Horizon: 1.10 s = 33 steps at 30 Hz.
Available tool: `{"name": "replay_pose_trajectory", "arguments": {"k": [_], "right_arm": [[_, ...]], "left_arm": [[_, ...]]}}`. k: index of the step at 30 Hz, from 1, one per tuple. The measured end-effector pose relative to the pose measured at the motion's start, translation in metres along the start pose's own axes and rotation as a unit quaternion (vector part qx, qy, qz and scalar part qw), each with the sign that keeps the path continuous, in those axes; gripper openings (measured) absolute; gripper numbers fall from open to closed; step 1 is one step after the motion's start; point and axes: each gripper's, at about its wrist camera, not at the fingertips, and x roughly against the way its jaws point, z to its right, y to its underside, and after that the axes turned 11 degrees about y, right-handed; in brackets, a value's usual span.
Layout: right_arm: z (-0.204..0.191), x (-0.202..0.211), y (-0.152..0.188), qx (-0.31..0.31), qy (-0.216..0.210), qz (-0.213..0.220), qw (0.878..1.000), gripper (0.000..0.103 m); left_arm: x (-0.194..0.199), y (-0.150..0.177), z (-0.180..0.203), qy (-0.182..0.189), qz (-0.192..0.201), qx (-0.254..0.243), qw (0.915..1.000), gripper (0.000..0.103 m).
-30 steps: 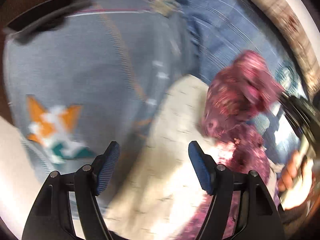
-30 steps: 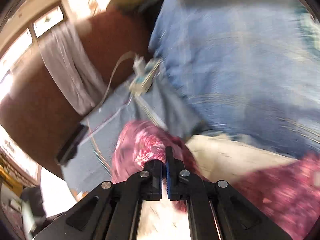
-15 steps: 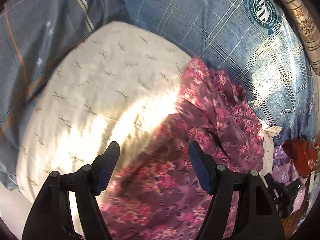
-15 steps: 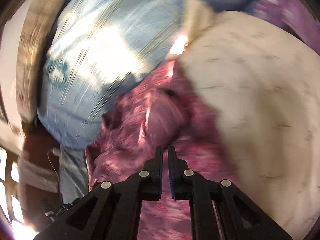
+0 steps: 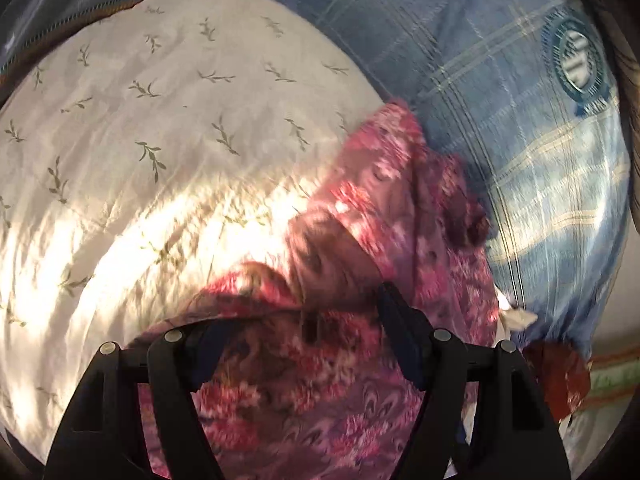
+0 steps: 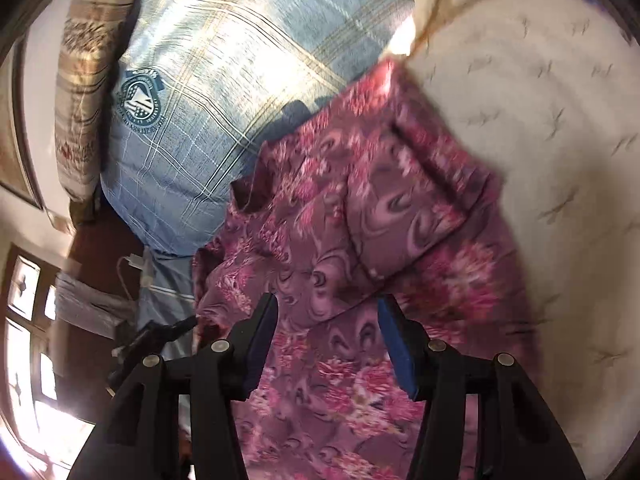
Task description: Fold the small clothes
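One floral garment [image 6: 360, 216] lies crumpled, seemingly lengthwise toward the pillow [image 6: 224, 80].

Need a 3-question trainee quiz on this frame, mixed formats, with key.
1. True or false: the right gripper is clamped shut on the floral garment.
2. Which surface does the floral garment mostly lie on? A) the cream leaf-print sheet B) a wooden floor C) a metal tray
3. Fill in: the pillow beside the garment, bearing a round emblem, is blue ____.

Key
1. False. Its jaws have just been opening and stand apart over the cloth, pads not pressing it.
2. A
3. plaid. The left gripper is also open over the garment.
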Motion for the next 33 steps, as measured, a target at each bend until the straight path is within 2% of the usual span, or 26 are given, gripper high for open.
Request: {"name": "replay_pose_trajectory", "arguments": {"k": [1,3,4,6,7,9,10,11,13,15,17,18,19,22,25,27,29,31,33], "right_arm": [[0.000,-0.012,-0.003,-0.014,-0.017,-0.016,1.000,0.055],[-0.005,-0.034,-0.005,-0.029,-0.025,-0.053,0.998,0.054],[-0.007,-0.041,-0.007,-0.037,-0.028,-0.064,0.997,0.037],[-0.019,-0.038,-0.019,-0.026,-0.058,-0.054,0.996,0.004],[-0.025,-0.032,-0.026,-0.023,-0.069,-0.042,0.996,0.003],[-0.033,-0.011,-0.058,-0.038,-0.097,0.025,0.994,0.003],[-0.033,-0.006,-0.074,-0.048,-0.096,0.048,0.993,0.004],[-0.032,-0.006,-0.085,-0.055,-0.086,0.058,0.993,0.006],[-0.026,-0.014,-0.105,-0.063,-0.024,0.051,0.996,0.007],[-0.020,-0.013,-0.105,-0.058,0.016,0.045,0.997,0.010],[-0.017,-0.001,-0.096,-0.035,0.021,0.058,0.997,0.025],[-0.013,0.009,-0.089,-0.024,0.024,0.070,0.997,0.037],[-0.008,0.018,-0.084,-0.020,0.027,0.084,0.996,0.043],[0.013,0.036,-0.073,-0.026,0.019,0.099,0.995,0.049],[0.025,0.023,-0.069,-0.036,0.015,0.069,0.997,0.050],[0.026,0.003,-0.069,-0.042,-0.009,0.046,0.998,0.050],[0.020,-0.015,-0.071,-0.048,-0.014,0.044,0.998,0.050],[0.018,-0.030,-0.075,-0.052,0.028,0.056,0.997,0.046],[0.017,-0.041,-0.080,-0.066,0.044,0.076,0.994,0.044]], "left_arm": [[-0.004,-0.002,0.001,-0.003,0.000,0.002,1.0000,0.070],[-0.007,-0.005,0.007,-0.016,0.005,-0.009,0.9998,0.068],[-0.005,-0.005,0.012,-0.019,0.010,-0.022,0.9995,0.059],[-0.001,-0.007,0.018,-0.016,0.019,-0.041,0.9989,0.047],[0.000,-0.011,0.021,-0.020,0.025,-0.047,0.9984,0.044],[-0.004,-0.020,0.021,-0.027,0.026,-0.042,0.9984,0.039],[-0.005,-0.024,0.018,-0.029,0.022,-0.035,0.9987,0.037],[-0.007,-0.027,0.013,-0.029,0.018,-0.028,0.9990,0.037],[-0.007,-0.031,0.008,-0.022,0.007,-0.017,0.9996,0.037],[-0.002,-0.029,0.008,-0.006,0.004,-0.025,0.9997,0.037],[0.004,-0.025,0.009,0.004,0.006,-0.033,0.9994,0.037],[0.005,-0.022,0.011,0.006,0.007,-0.037,0.9993,0.037],[0.005,-0.018,0.015,0.005,0.007,-0.046,0.9989,0.039],[-0.001,-0.012,0.024,0.001,0.012,-0.063,0.9979,0.047],[-0.011,-0.011,0.028,-0.004,0.014,-0.065,0.9978,0.048],[-0.016,-0.010,0.026,-0.004,0.013,-0.060,0.9981,0.049],[-0.020,-0.011,0.026,-0.007,0.012,-0.061,0.9981,0.050],[-0.023,-0.014,0.025,-0.005,0.011,-0.057,0.9983,0.052],[-0.029,-0.019,0.026,-0.006,0.011,-0.050,0.9987,0.052]]}}
